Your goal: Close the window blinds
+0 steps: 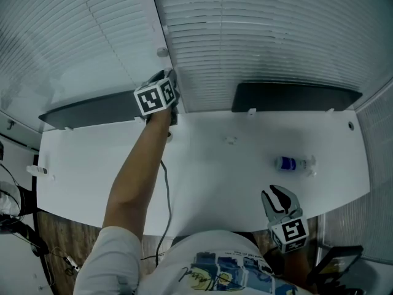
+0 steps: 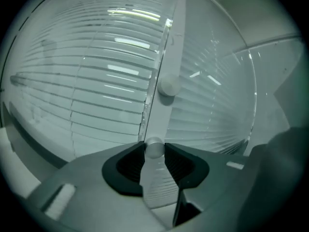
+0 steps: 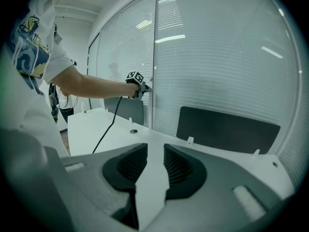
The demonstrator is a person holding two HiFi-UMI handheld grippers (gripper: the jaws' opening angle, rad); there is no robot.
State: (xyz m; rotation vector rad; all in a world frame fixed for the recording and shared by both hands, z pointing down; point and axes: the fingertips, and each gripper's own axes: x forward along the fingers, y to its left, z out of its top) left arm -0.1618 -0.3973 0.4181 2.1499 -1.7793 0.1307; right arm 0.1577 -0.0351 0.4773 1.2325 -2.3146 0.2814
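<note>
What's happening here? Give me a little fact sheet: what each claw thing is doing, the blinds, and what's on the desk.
left gripper: closed on the lower round knob on the window frame post
right gripper: open, empty, low at the desk's near edge
blinds: horizontal slats, down across both panes
desk: white, with a small bottle on it
dark panels: standing along the desk's far edge

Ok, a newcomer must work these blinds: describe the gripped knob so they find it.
A white post runs up between the two blinds. Two round knobs sit on it. It is the lower knob, clamped in the left gripper, not the free upper knob.
</note>
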